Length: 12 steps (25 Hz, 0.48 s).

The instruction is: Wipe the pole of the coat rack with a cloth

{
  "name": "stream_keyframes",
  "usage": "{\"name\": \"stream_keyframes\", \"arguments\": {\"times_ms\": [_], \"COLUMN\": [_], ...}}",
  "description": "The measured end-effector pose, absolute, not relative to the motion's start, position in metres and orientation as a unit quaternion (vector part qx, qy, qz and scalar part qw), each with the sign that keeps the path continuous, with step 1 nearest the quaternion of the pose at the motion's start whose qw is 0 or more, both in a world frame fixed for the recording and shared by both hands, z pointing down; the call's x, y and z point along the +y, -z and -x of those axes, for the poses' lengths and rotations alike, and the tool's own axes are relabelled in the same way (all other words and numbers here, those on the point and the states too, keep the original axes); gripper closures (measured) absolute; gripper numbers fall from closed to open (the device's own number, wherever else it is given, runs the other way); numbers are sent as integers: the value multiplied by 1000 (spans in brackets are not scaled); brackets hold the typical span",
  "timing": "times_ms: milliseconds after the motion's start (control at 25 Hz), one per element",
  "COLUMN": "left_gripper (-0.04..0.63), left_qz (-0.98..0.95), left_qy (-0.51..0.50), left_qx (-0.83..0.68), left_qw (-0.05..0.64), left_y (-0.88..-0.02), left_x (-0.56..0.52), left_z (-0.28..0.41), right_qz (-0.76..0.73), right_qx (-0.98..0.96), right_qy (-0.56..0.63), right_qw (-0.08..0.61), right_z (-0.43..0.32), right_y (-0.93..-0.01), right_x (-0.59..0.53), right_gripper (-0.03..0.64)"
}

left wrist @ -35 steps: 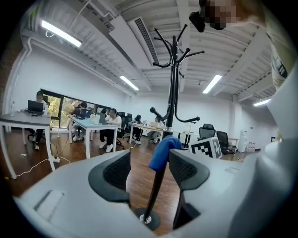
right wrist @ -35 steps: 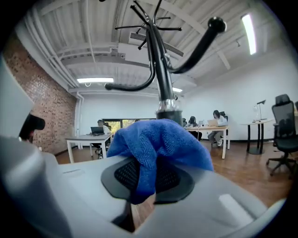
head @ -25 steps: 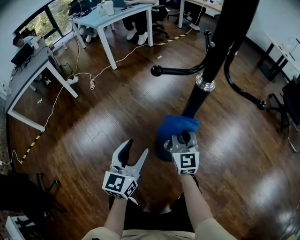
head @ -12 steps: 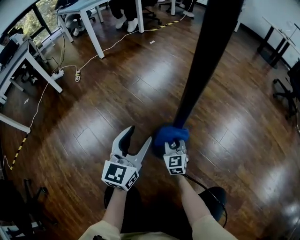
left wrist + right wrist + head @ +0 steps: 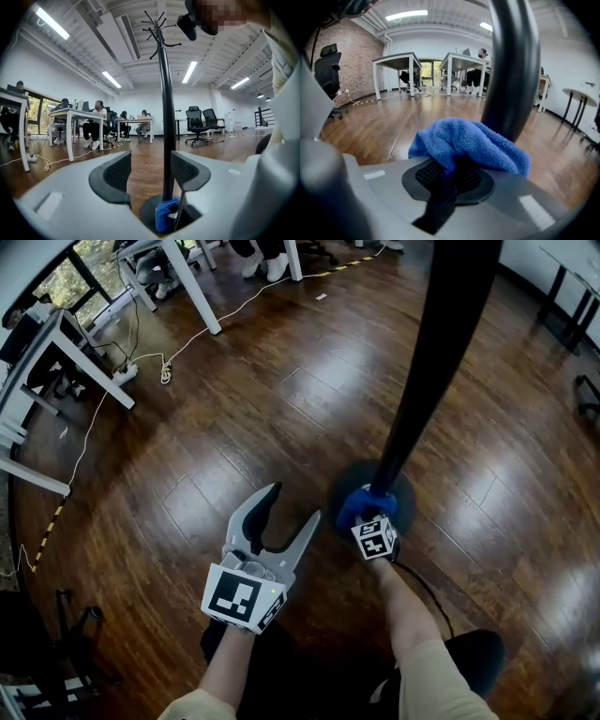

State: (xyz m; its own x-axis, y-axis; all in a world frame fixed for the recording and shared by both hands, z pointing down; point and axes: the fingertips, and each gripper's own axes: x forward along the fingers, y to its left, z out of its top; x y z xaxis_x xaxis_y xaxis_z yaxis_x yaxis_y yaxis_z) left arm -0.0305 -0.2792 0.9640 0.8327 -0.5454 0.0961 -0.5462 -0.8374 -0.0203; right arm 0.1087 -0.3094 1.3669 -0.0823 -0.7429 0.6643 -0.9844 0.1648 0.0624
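The black coat rack pole [image 5: 434,362] rises from a round dark base [image 5: 405,493] on the wood floor. My right gripper [image 5: 367,519] is shut on a blue cloth [image 5: 356,504], pressed against the pole's foot just above the base. In the right gripper view the cloth [image 5: 468,140] bunches over the shut jaws with the pole [image 5: 511,70] right behind it. My left gripper [image 5: 287,509] hangs open and empty to the left of the pole. Its own view looks between the jaws at the pole [image 5: 165,117], the hooks on top and the cloth [image 5: 166,213] at the base.
White desks [image 5: 178,268] with seated people stand at the far left, and a white cable [image 5: 112,399] trails over the floor there. A black cord [image 5: 427,592] runs along the floor by my right arm. Office chairs [image 5: 199,124] stand beyond the pole.
My right gripper has slid the blue cloth down the pole, from below the lower hooks to the foot at the base. The left gripper stayed open at the left.
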Motion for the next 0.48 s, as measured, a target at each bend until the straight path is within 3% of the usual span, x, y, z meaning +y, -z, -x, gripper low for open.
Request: {"name": "stream_keyframes", "arguments": {"times_ms": [120,320,480], "left_gripper": [351,351,274], "left_qz": [-953,-946,-951], "left_qy": [-37,-20,-23], "left_qx": [-300,-324,-307], "left_qw": [12,12,-5], "left_y": [-969,-970,-932], "left_x": [-280,-292,-294], "left_z": [54,69,64], "right_qz": [-629,-604,-642], "right_qx": [-667,-678,-683], "right_qy": [-314,-305,-332], "right_qw": [247,287,101], "right_z": [-120,-123,-140], "right_y": [-1409,-1407,-1318], "right_x": [-300,-296,-281], "right_gripper": [560,558,558]}}
